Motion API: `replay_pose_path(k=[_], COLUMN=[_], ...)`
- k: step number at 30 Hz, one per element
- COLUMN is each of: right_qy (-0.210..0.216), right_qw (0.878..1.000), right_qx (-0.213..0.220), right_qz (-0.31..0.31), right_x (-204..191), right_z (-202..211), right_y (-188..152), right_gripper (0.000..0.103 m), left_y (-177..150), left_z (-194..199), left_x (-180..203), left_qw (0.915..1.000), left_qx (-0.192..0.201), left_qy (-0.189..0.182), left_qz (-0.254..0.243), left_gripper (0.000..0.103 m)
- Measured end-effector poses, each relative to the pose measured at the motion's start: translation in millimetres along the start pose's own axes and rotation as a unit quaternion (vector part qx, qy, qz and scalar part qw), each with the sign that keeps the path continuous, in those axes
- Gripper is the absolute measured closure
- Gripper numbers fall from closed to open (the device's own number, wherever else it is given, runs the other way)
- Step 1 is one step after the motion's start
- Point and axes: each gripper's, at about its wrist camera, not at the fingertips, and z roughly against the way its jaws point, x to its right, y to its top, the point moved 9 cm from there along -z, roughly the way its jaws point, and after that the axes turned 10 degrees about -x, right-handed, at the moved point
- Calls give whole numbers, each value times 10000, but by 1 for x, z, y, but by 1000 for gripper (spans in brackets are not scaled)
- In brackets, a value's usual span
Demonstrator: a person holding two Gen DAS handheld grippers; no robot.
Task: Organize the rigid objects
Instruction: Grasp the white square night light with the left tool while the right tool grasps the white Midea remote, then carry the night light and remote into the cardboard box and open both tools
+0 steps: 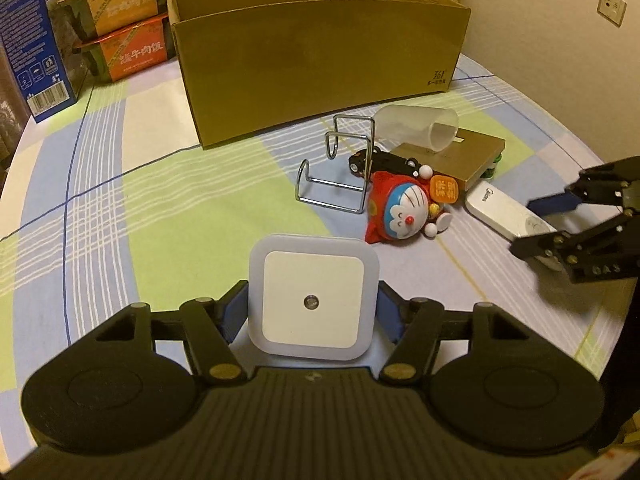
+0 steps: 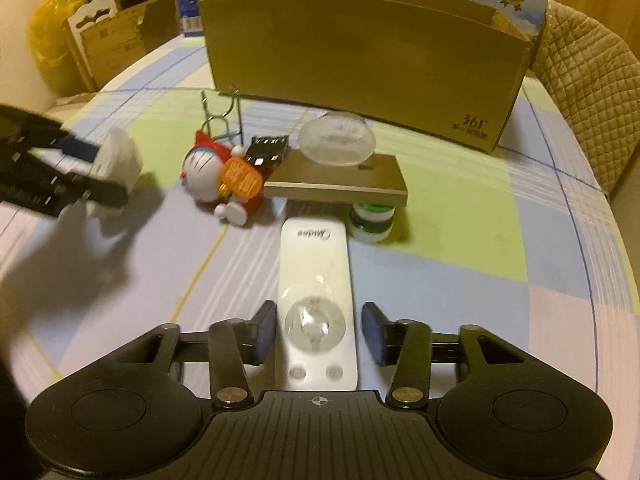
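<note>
My left gripper (image 1: 312,294) is shut on a white square night light (image 1: 314,300), with a blue pad against each side of it. In the right wrist view the same light (image 2: 120,156) hangs at the left in that gripper (image 2: 109,172). A white remote (image 2: 316,264) lies lengthwise on the checked tablecloth. My right gripper (image 2: 319,312) straddles its button end, open, with a small gap at each pad. The left wrist view shows that gripper (image 1: 528,226) at the right, over the remote (image 1: 496,210). A big open cardboard box (image 1: 320,60) stands behind.
A Doraemon toy (image 1: 404,212), a wire stand (image 1: 336,160), a black toy car (image 1: 384,160), a clear cup (image 1: 420,124) and a flat gold box (image 1: 460,156) cluster before the cardboard box. A green-white jar (image 2: 372,220) sits under the gold box. Food cartons (image 1: 128,28) stand back left.
</note>
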Motion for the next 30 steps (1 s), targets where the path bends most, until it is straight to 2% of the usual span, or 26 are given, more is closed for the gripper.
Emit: replay_pose_path(k=[3,4,12,18,30], right_qy=[-42,-14,-24,42,97], right_qw=[10000,10000,10000,9995,9954], right_qx=[54,50,-35,180,853], right_qz=[22,31,2,-240,-416], right_x=[-2,-3,-6,-4,19], right_z=[-3,-2,14,48,124], right_y=[6,5,-8,-9,48], right_gripper=[56,65,66,66,66], left_y=[0,0,5,16,74], left_z=[0,1,12,39,109], left_x=[-2,-2,-2,-1,24], left_qw=[10000,10000,9999,9991,9963], left_qx=[-27,-29,1,173,618], left_qy=[61,57,104,128,199], left_qz=[19,45,111,365,555], left_gripper=[42,42,42,42,42])
